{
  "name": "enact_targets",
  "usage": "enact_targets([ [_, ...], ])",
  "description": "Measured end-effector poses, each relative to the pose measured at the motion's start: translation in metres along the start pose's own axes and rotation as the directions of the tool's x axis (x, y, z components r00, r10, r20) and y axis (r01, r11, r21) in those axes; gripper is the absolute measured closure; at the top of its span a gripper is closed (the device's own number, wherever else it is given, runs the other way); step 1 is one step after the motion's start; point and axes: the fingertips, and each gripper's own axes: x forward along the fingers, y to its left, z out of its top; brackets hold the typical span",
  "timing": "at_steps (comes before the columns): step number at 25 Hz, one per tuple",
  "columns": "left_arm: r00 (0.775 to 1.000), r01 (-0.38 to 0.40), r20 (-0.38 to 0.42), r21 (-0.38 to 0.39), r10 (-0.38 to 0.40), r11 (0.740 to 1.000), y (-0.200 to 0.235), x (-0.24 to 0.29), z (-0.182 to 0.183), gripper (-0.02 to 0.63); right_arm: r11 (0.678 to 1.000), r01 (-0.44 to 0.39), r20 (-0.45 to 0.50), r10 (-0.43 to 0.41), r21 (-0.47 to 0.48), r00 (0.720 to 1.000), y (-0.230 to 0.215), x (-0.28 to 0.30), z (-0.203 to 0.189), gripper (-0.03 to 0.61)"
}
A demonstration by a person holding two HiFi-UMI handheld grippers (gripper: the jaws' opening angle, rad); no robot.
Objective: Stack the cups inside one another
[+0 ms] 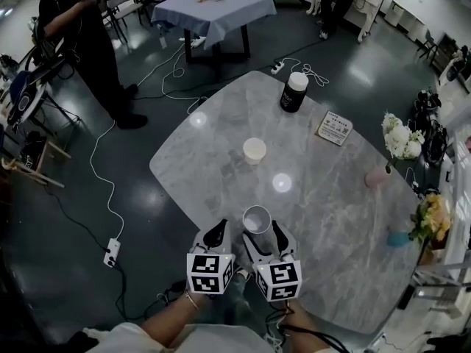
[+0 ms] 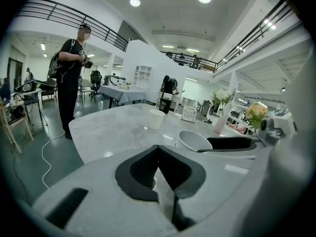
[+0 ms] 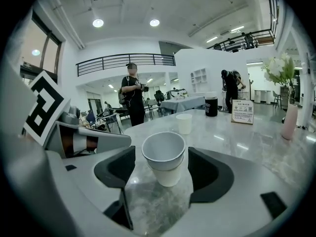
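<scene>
A stack of two white paper cups (image 1: pixel 257 218), one nested in the other, stands near the front edge of the grey marble table (image 1: pixel 331 219). My right gripper (image 1: pixel 263 235) is open, and the stack (image 3: pixel 164 151) stands between its jaws with a gap on each side. A single white cup (image 1: pixel 255 151) stands farther out at the table's middle, also seen in the right gripper view (image 3: pixel 184 123) and the left gripper view (image 2: pixel 156 118). My left gripper (image 1: pixel 218 232) sits just left of the stack, shut and holding nothing (image 2: pixel 158 149).
A black bottle with a white cap (image 1: pixel 294 92) and a small sign card (image 1: pixel 335 128) stand at the table's far side. A pink vase (image 1: pixel 377 176) and flowers (image 1: pixel 401 138) are at the right edge. A person (image 1: pixel 81 28) stands on the floor beyond, near cables.
</scene>
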Motion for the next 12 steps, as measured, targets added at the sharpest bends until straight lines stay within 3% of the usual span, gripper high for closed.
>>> enact_targets([
  [12,0.999,0.016,0.049,0.018,-0.017,1.000,-0.002,-0.001,0.035,0.611,0.995,0.095,0.079,-0.097,0.029,0.992,-0.027,-0.022,0.043,0.301],
])
